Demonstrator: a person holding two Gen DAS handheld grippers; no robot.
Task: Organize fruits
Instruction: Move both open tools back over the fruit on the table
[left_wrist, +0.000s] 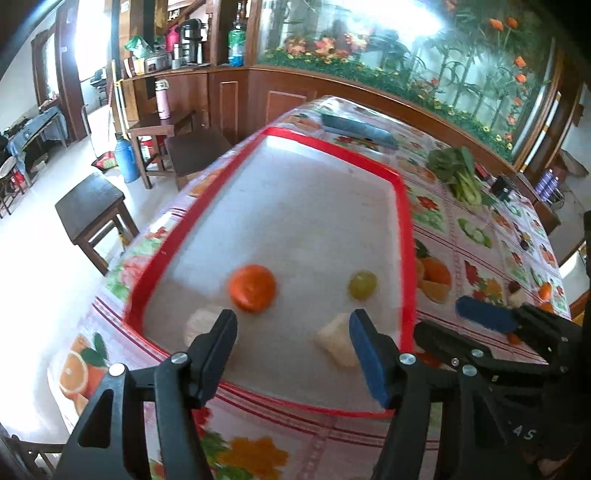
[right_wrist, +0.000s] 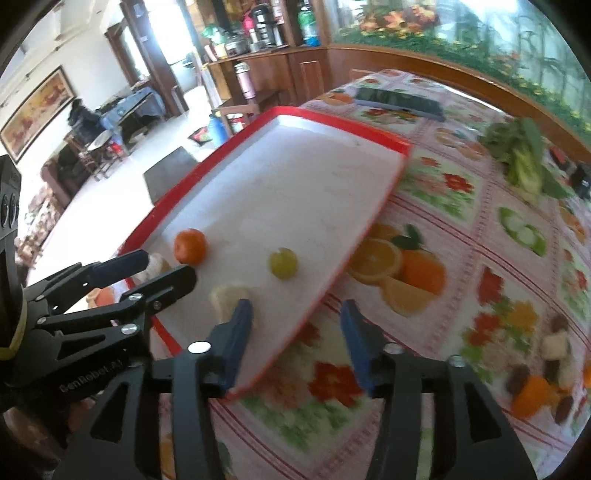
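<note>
With both the left gripper (left_wrist: 291, 328) and right gripper (right_wrist: 295, 321) open and empty, I risk nudging the orange (left_wrist: 252, 288) into rolling across the tray (left_wrist: 402, 206).

Left claw (left_wrist: 291, 332) tilted downward, jaws apart and empty, right claw (right_wrist: 295, 317) beside it, likewise open

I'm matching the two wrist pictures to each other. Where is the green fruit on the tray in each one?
Left wrist view: green fruit sits lower right of centre, near the tray's right rim.
Right wrist view: green fruit sits just left of centre, near the tray's near edge.
Shared landmark: the orange, left of it in both.
</note>
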